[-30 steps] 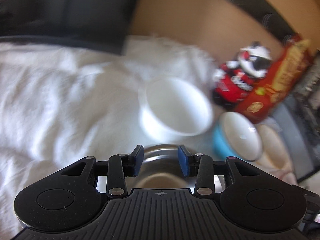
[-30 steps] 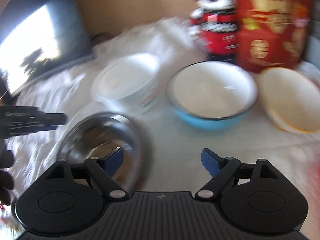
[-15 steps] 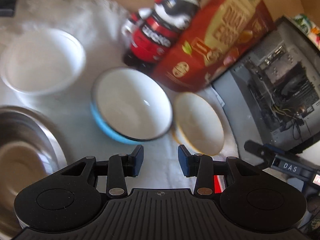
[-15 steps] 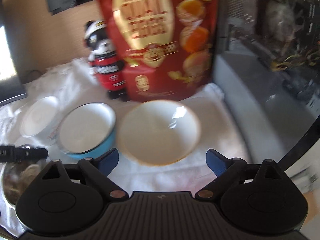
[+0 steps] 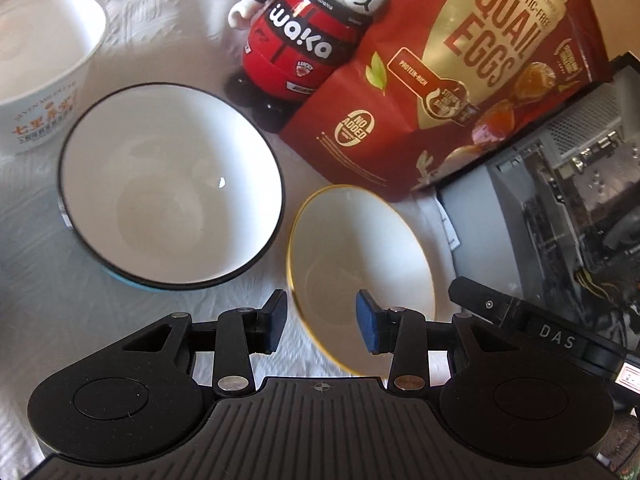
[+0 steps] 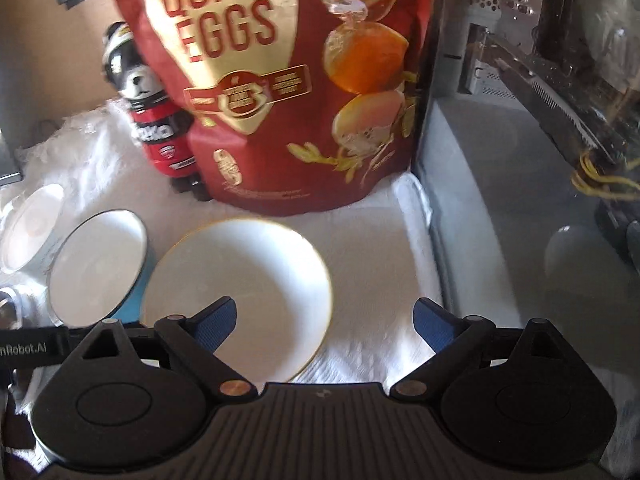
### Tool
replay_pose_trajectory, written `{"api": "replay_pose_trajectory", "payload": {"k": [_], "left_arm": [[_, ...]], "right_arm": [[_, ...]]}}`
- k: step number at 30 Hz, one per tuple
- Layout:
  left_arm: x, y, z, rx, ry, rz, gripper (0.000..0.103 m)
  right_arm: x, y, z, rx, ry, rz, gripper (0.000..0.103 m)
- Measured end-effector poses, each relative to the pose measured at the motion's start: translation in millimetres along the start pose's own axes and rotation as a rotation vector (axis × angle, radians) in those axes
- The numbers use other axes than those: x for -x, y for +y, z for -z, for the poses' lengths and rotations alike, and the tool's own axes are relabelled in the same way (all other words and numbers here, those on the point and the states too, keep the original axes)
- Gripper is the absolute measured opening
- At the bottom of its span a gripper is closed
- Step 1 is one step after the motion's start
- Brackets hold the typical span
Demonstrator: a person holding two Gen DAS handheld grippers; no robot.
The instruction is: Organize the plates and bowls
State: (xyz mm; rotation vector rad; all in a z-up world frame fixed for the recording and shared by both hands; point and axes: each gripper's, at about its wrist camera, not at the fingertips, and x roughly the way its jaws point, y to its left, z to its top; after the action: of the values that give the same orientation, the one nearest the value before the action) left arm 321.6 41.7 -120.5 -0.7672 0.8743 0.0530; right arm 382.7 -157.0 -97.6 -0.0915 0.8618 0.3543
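Over the white cloth (image 6: 360,240), both grippers, left (image 5: 320,316) and right (image 6: 324,316), tilt down over the gold-rimmed bowl (image 6: 240,280), jaws apart, empty.

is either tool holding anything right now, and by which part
Nothing is held. The left tool and right tool both stand open above the gold-rimmed bowl.

My left gripper (image 5: 320,322) hangs over the near rim of the small bowl (image 5: 360,264), with the wide bowl (image 5: 168,184) just left of it and the printed cup (image 5: 44,64) farther left. Behind them stand the toy figure (image 5: 304,36) and, right of it, the egg pouch (image 5: 460,72). The computer case (image 6: 540,140) sits right of the cloth (image 6: 360,264), beyond my right gripper (image 6: 324,320).
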Motion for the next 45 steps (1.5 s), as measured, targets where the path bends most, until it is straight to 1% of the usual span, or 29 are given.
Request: {"api": "replay_pose_trajectory", "payload": {"k": [3,6,7,9,11,13,16,18,19,20,21,23,26,28,32,35,39,45], "left_arm": [[-12.3,-2.4,0.7,0.016,0.008,-0.029,0.042],[-19.2,-2.4,3.3,0.040,0.010,-0.057,0.042],[-20.6,-2.7,3.8,0.038,0.008,-0.070,0.042],[-25.1,-2.4,4.1,0.036,0.008,-0.089,0.042],[-30.6,-0.5,3.4,0.040,0.008,-0.102,0.041],[-35.8,2.1,1.9,0.044,0.007,-0.108,0.040],[-41.4,3.1,0.8,0.031,0.006,-0.108,0.037],[-43.7,4.4,0.6,0.024,0.004,-0.113,0.034],[-44.7,5.2,0.6,0.026,0.007,-0.107,0.030],[-45.2,6.0,0.6,0.026,0.012,-0.091,0.023],[-45.4,5.6,0.7,0.026,0.020,-0.084,0.023],[-44.1,3.7,1.5,0.012,0.033,-0.099,0.023],[-39.5,4.4,4.1,-0.004,0.069,-0.111,0.023],[-32.1,6.4,9.1,-0.010,0.088,-0.107,0.024],[-13.8,12.1,23.5,-0.037,0.150,-0.099,0.024],[1.6,19.6,35.8,-0.049,0.191,-0.082,0.024],[22.2,35.7,48.8,-0.036,0.228,-0.071,0.024],[51.9,65.8,58.8,-0.038,0.240,-0.124,0.024]], "right_arm": [[-15.3,-7.0,-3.7,-0.028,0.014,-0.044,0.094],[-32.3,-7.4,-5.5,-0.040,0.040,-0.056,0.094],[-37.8,-7.0,-5.8,-0.040,0.049,-0.059,0.092],[-50.1,-6.6,-5.6,-0.038,0.068,-0.057,0.086],[-63.1,-4.6,-6.3,-0.029,0.084,-0.053,0.068],[-73.4,-2.4,-7.4,-0.022,0.090,-0.049,0.059],[-88.0,2.3,-10.4,-0.011,0.087,-0.059,0.059],[-98.5,6.8,-12.9,-0.004,0.101,-0.081,0.059],[-102.0,9.1,-13.5,-0.003,0.111,-0.096,0.058],[-105.8,11.4,-14.6,-0.001,0.127,-0.115,0.055],[-107.5,14.0,-15.1,0.003,0.139,-0.133,0.055],[-104.7,18.6,-14.5,0.028,0.137,-0.126,0.054],[-97.5,17.3,-14.9,0.022,0.160,-0.160,0.054],[-91.4,17.2,-13.5,0.017,0.174,-0.182,0.054],[-75.2,24.4,-6.5,0.036,0.185,-0.194,0.054],[-63.1,35.4,-1.7,0.068,0.185,-0.206,0.054],[-45.7,54.9,4.7,0.122,0.181,-0.237,0.054],[-28.4,94.6,30.2,0.209,0.204,-0.274,0.056]]}}
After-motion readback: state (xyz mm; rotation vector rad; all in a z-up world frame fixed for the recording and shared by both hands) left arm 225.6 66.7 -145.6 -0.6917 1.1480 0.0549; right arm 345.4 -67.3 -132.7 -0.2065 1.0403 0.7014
